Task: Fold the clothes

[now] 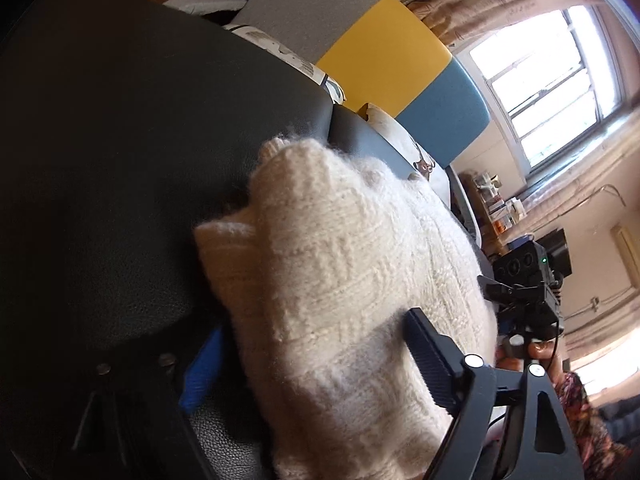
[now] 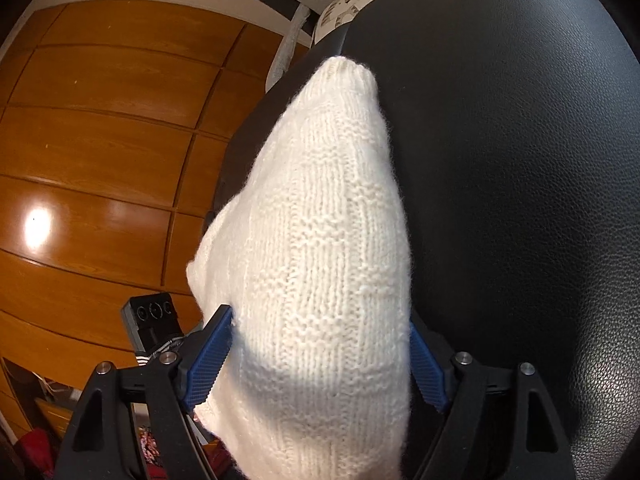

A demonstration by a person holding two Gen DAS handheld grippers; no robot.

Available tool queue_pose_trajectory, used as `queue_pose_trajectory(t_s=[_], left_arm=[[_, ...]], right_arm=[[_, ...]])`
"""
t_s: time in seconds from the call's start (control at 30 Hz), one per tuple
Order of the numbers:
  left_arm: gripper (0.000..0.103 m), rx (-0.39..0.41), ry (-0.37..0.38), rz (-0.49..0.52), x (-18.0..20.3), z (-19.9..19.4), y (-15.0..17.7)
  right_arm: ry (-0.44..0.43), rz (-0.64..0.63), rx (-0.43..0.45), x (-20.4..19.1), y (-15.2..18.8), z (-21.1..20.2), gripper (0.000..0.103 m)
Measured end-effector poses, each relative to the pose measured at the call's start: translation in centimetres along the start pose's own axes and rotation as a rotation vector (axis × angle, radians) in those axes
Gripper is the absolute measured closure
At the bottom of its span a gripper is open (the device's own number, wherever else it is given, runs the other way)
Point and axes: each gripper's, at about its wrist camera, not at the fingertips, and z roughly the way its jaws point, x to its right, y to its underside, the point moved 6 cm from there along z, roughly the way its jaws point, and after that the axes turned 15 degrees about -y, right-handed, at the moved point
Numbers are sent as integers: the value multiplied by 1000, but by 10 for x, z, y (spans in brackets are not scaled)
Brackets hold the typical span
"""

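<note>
Cream knitted sweater (image 2: 320, 248) lies between right tool (image 2: 320, 360) fingers.

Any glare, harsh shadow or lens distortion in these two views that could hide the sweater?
Left wrist view: the window is blown out and the black seat is dim, but the sweater stays readable. Right wrist view: a glare spot on the wooden panels, and shadow across the sweater's lower part. Fisheye bending in both.

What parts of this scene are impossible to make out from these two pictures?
- Left wrist view: one of the left gripper's fingers shows; the sweater covers most of the other.
- Right wrist view: the sweater's lower end runs off the bottom edge.
- Both views: the black leather seat beneath the sweater is hidden.
</note>
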Motion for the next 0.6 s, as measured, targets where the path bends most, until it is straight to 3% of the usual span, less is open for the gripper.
queue_pose_trajectory(t_s=[0.17,0.43,0.6], left_arm=[[28,-1,-5,-10,-2,3,-2],[47,-25,17,-38,3,6,-2],[60,10,-13,5,13,-2,-1]], right_arm=[[-3,-22,9,0,7,-4,23],[39,-30,51,-1,11,-11,38],[98,-60,99,-9,21,-21,47]])
